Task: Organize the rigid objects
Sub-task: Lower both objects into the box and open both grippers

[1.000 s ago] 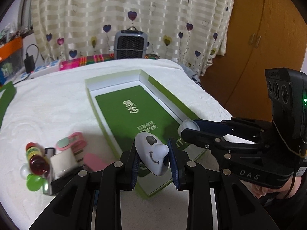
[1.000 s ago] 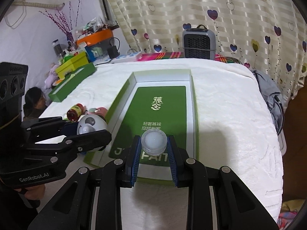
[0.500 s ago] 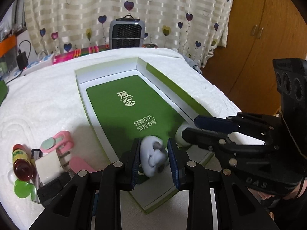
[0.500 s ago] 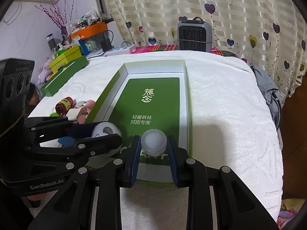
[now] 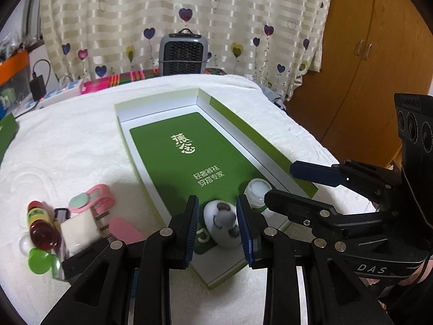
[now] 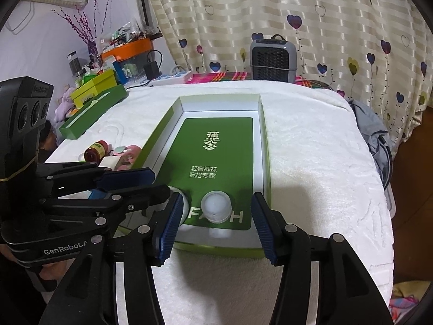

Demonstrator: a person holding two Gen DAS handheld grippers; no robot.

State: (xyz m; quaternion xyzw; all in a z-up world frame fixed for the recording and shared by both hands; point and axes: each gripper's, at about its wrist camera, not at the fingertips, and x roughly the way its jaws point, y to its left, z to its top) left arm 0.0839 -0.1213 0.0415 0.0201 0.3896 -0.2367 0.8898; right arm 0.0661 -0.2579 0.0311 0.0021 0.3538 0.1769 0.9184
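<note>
A shallow green box (image 5: 151, 113) (image 6: 266, 146) lies open on the white towel. A white smiley-face toy (image 5: 223, 226) lies at its near end, between the spread fingers of my left gripper (image 5: 218, 228), which is open. A small white round jar (image 6: 216, 208) (image 5: 257, 189) stands beside it in the box. My right gripper (image 6: 215, 226) is open wide around the jar, with gaps on both sides. The toy is mostly hidden behind the left gripper (image 6: 130, 187) in the right wrist view.
Left of the box lie a small red bottle (image 5: 43, 227) (image 6: 96, 149), a white cube (image 5: 78, 233), a pink clip (image 5: 92, 200) and a green disc (image 5: 40, 261). A grey heater (image 5: 184, 54) stands behind the table. A green lid (image 6: 92, 113) lies far left.
Both grippers came down into the near end of the box and opened. The toy and the jar, held a second ago, now rest on the box floor.
</note>
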